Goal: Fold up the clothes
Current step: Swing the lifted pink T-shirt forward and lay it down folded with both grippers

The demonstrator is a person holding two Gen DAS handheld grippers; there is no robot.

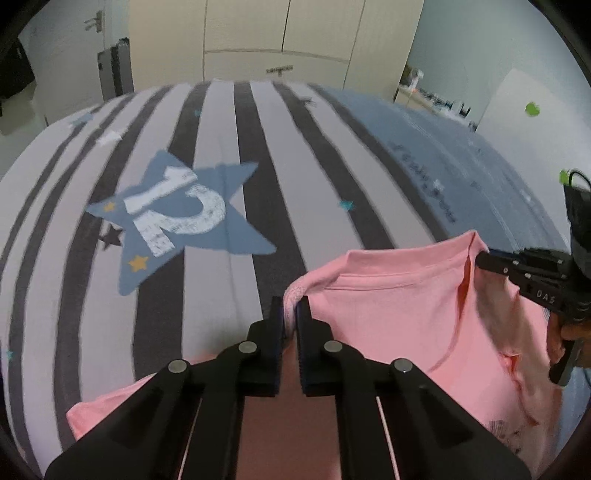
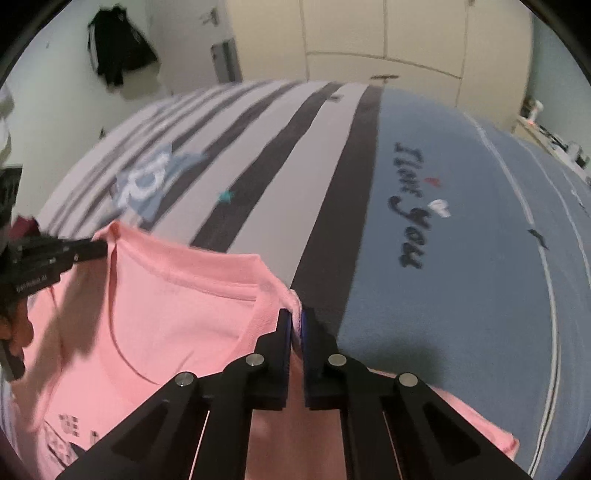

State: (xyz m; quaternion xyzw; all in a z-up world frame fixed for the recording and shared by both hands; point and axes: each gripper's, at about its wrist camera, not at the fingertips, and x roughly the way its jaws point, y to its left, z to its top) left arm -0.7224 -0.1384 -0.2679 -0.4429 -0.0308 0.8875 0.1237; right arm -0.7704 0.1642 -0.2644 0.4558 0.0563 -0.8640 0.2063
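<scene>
Pink shirt (image 1: 399, 325) lifted at its two shoulder corners over a striped bedspread (image 1: 221, 122), neckline stretched between the tongs, body draping toward the cameras. Left tongs (image 1: 290, 314) pinched nearly shut on the left shoulder corner, a fold of pink rib showing between the pads. Right tongs (image 2: 295, 321) likewise clamped on the other corner, pink cloth bunched at the tips; seen from the left camera at the far right edge, gripped by a hand (image 1: 569, 332).

Further off, from left: dark jacket (image 2: 118, 48) hanging on the wall, cream wardrobe (image 1: 280, 29) beyond the bed, cluttered desk (image 2: 554, 136) at far right. Nothing lying on the bedspread ahead of the shirt.

Readable: "12" inside a blue star (image 1: 177, 218), "I love you" (image 2: 410, 206) in script on the blue panel, "DAS" moulded on the right tongs. Small print on the shirt front (image 2: 70, 428), too blurred to read.

Bed's far edge just short of the wardrobe; broad open bedspread ahead and to both sides.
</scene>
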